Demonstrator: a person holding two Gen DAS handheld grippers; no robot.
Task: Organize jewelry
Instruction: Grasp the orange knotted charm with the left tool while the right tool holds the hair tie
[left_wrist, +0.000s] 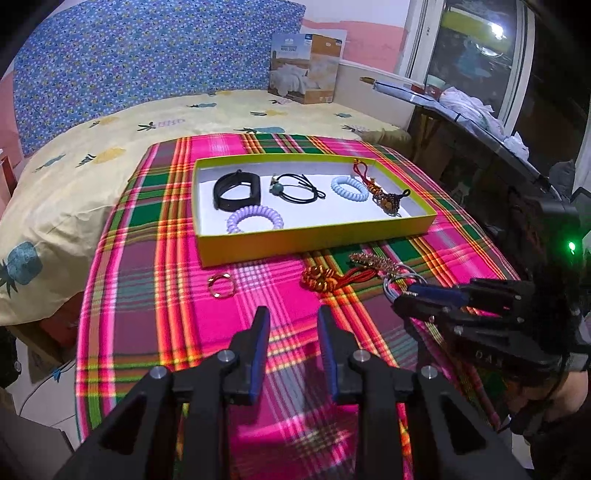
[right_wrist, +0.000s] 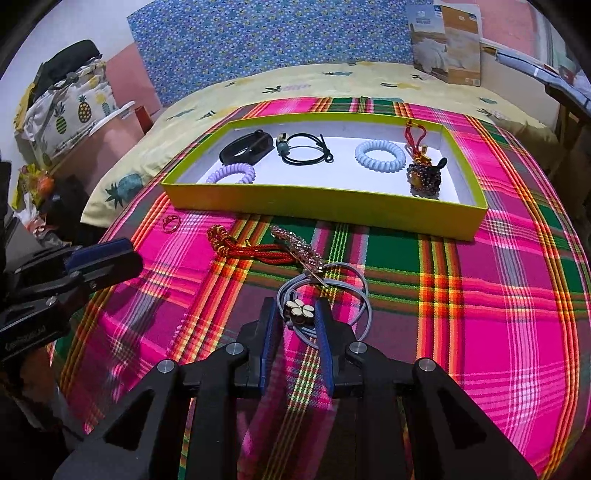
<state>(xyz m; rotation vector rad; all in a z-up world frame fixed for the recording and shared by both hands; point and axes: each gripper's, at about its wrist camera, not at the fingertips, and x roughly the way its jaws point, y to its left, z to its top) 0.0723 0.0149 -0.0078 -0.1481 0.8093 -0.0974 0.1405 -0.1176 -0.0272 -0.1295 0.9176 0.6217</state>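
A yellow-green tray (left_wrist: 317, 240) (right_wrist: 332, 206) on the plaid cloth holds a black band (left_wrist: 236, 190), a black cord bracelet (left_wrist: 299, 188), a blue coil tie (left_wrist: 349, 187), a purple coil tie (left_wrist: 255, 220) and a beaded charm (left_wrist: 389, 199). In front lie a gold ring (left_wrist: 220, 285) (right_wrist: 171, 223), a red knot tassel (left_wrist: 325, 280) (right_wrist: 236, 245), a rhinestone clip (right_wrist: 295, 247) and a grey flower hair tie (right_wrist: 325, 299). My right gripper (right_wrist: 297, 314) (left_wrist: 410, 301) stands open around the flower charm (right_wrist: 297, 309). My left gripper (left_wrist: 293, 317) (right_wrist: 107, 254) is open and empty.
The plaid cloth (left_wrist: 155, 295) covers a small table against a bed with a pineapple sheet (left_wrist: 92, 166). A cardboard box (left_wrist: 306, 66) stands at the back. A dark shelf with clutter (left_wrist: 480, 122) runs along the right.
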